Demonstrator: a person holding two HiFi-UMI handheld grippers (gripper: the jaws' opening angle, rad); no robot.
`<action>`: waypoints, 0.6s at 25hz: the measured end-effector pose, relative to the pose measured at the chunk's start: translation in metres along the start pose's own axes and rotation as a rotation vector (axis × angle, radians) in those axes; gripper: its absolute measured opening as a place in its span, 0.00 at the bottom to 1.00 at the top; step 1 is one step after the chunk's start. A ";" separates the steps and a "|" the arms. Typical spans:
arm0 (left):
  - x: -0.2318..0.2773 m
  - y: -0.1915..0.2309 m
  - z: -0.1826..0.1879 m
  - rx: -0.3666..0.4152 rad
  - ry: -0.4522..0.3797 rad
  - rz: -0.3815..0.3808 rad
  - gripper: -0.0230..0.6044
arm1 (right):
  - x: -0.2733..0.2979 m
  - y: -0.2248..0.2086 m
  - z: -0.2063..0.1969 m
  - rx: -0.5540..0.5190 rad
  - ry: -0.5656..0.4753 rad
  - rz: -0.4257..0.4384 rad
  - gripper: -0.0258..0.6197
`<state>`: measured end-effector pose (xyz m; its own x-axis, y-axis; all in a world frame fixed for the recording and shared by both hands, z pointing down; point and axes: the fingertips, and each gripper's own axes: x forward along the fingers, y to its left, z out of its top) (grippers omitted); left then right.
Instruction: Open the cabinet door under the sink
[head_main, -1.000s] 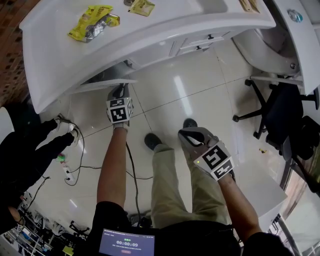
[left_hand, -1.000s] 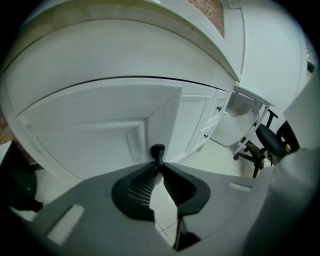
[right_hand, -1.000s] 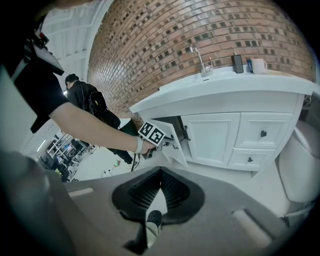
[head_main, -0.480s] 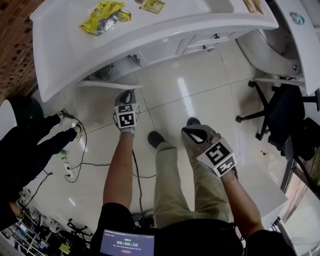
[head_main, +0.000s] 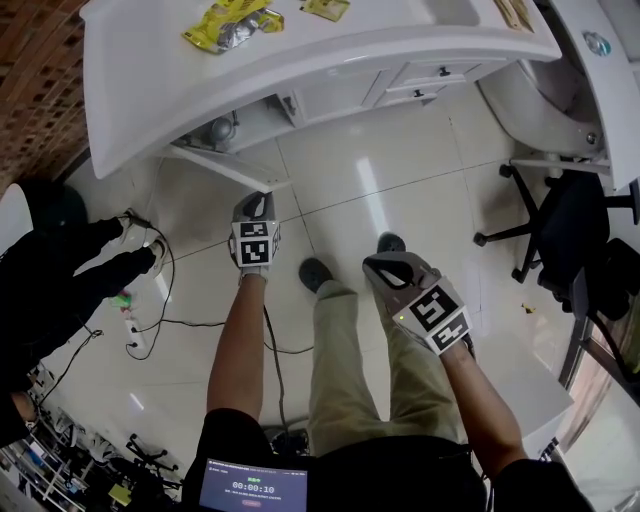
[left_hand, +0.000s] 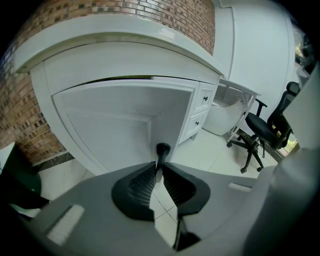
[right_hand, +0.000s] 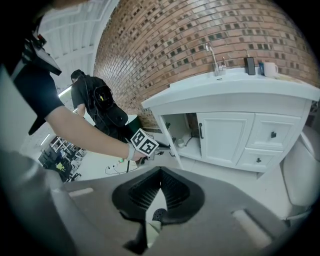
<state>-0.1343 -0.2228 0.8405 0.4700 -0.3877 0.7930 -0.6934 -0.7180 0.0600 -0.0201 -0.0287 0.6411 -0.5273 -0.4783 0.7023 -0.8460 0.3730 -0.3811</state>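
White panelled cabinet door (head_main: 228, 166) beneath the white sink table (head_main: 150, 90): swung further out than a second ago, drawn by the left gripper (left_hand: 159, 169), jaws clamped on its small black knob (left_hand: 162, 149) for pulling; right gripper (right_hand: 158, 187), jaws together on nothing, held back idle.

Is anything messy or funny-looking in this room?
A little. A crumpled yellow snack bag lies on the white counter, and a tangle of cables sprawls loose on the floor. The cabinet door stands open, but only because the left gripper is clamped on its handle.
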 end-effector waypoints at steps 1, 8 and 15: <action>-0.003 0.002 -0.004 0.001 0.000 -0.001 0.13 | 0.002 0.004 0.000 -0.003 0.003 0.004 0.03; -0.030 0.019 -0.038 -0.016 0.024 0.023 0.13 | 0.015 0.030 0.016 -0.023 -0.044 0.029 0.03; -0.069 0.063 -0.083 -0.119 0.063 0.114 0.12 | 0.025 0.043 0.022 -0.032 -0.042 0.040 0.03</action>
<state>-0.2552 -0.1933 0.8396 0.3515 -0.4230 0.8352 -0.8019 -0.5964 0.0353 -0.0712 -0.0422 0.6289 -0.5638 -0.4956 0.6607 -0.8218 0.4169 -0.3885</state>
